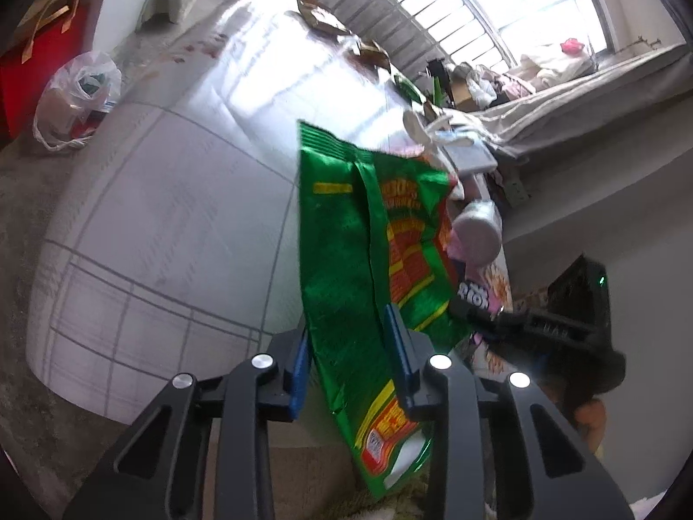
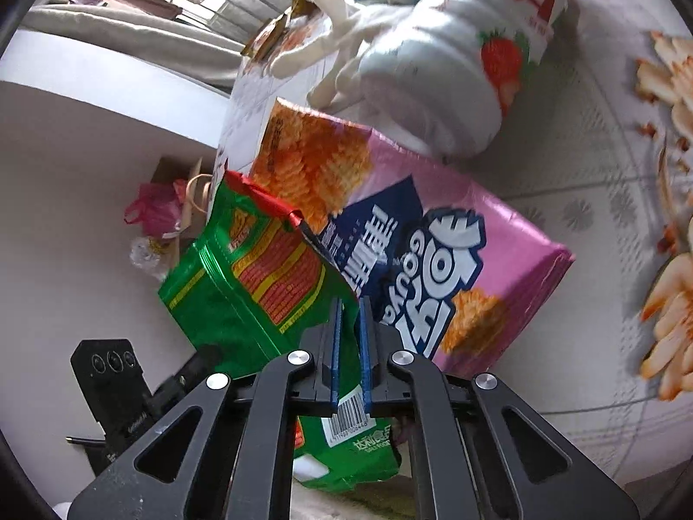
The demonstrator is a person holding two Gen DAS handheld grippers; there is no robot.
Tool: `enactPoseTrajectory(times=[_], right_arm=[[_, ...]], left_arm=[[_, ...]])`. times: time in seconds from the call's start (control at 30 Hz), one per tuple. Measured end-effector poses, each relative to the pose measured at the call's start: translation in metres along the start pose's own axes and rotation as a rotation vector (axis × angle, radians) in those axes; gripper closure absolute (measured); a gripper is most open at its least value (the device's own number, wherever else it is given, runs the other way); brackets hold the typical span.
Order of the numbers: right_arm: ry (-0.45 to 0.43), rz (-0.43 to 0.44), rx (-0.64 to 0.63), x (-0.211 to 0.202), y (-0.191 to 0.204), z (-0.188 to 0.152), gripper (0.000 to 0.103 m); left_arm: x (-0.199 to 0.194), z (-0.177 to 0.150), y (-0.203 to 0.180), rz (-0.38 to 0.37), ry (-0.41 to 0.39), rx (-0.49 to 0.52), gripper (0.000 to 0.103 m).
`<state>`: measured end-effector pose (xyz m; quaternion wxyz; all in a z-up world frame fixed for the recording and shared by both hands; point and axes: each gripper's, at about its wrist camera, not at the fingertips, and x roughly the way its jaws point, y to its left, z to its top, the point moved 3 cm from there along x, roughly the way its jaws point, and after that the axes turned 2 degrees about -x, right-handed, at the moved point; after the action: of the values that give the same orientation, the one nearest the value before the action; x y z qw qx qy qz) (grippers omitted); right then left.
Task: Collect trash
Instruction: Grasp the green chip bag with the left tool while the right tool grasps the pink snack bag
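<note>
Gripping green snack bag [image 2: 260, 286]: right claw [image 2: 350, 338]

Table [image 1: 164, 216] w/ pale grid-pattern cloth, glossy in the window light; on it a pink snack bag [image 2: 454, 234], a white strawberry-print bottle [image 2: 437, 65] lying on its side partly on that bag, plus brown wrappers [image 1: 325, 17] at far edge. Floor beside table: clear plastic bag [image 1: 78, 95] of rubbish, just next to a red paper bag [image 1: 39, 56].
</note>
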<state>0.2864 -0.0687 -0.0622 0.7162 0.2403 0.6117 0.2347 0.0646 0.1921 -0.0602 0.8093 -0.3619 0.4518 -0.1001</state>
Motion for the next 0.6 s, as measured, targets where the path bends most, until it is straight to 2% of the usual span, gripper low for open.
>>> enactPoseTrajectory(times=[0.13, 0.27, 0.37, 0.43, 0.6], right_arm=[[0.023, 0.022, 0.003, 0.006, 0.001, -0.007, 0.098], [0.03, 0.009, -0.023, 0.005, 0.004, -0.009, 0.098], [0.025, -0.009, -0.047, 0.003, 0.011, -0.006, 0.089], [0.013, -0.011, -0.046, -0.002, 0.01, -0.004, 0.073], [-0.1, -0.051, -0.058, -0.035, 0.005, 0.006, 0.061]], left_arm=[[-0.001, 0.004, 0.002, 0.024, -0.017, -0.008, 0.082], [0.002, 0.004, -0.004, 0.121, -0.04, 0.049, 0.088], [0.004, 0.005, -0.003, 0.17, -0.043, 0.077, 0.093], [0.007, 0.004, -0.001, 0.195, -0.035, 0.081, 0.094], [0.01, 0.005, 0.003, 0.223, -0.029, 0.084, 0.095]])
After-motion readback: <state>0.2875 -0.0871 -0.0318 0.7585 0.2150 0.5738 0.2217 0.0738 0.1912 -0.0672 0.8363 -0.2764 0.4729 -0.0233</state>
